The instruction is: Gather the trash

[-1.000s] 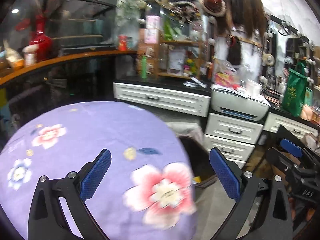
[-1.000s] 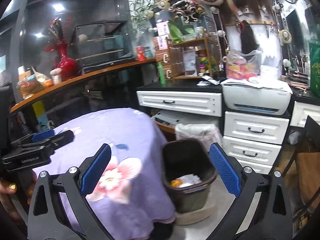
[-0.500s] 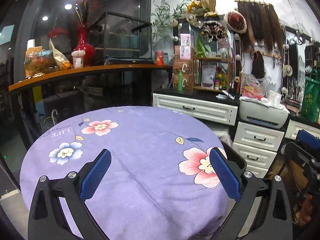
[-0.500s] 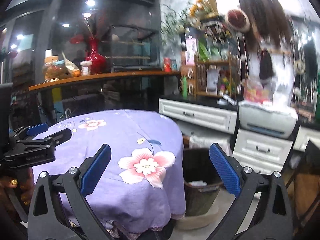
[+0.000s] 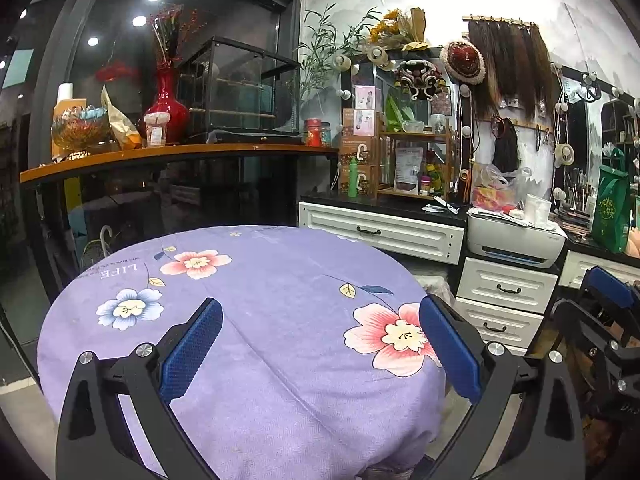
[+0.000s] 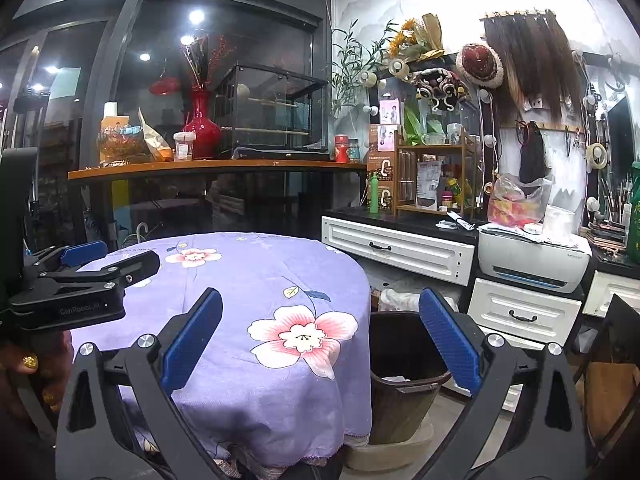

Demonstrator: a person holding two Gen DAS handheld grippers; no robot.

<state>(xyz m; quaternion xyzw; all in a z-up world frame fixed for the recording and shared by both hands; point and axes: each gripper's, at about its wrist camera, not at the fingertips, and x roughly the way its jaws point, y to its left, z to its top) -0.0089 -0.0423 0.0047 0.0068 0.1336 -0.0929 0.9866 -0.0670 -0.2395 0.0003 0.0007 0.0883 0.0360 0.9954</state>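
A round table under a purple flowered cloth [image 5: 280,300] fills the left wrist view and also shows in the right wrist view [image 6: 240,280]. No trash shows on it. A dark bin [image 6: 400,360] stands on the floor to the table's right, with white scraps inside. My left gripper [image 5: 320,344] is open and empty above the table's near edge. My right gripper [image 6: 320,340] is open and empty, further back, between table and bin. The left gripper also shows at the left of the right wrist view [image 6: 88,272]. The right gripper shows at the right edge of the left wrist view [image 5: 600,304].
White drawer cabinets [image 6: 400,248] with a black top run behind the table. A white printer [image 6: 532,260] sits on a drawer unit. A wooden counter [image 5: 160,156] with a red vase [image 5: 166,108] and a glass case stands at the back left.
Both grippers have pulled back and up from the bin side. The whole tabletop has come into the left wrist view. The bin looks smaller and lower in the right wrist view. Both stay open.
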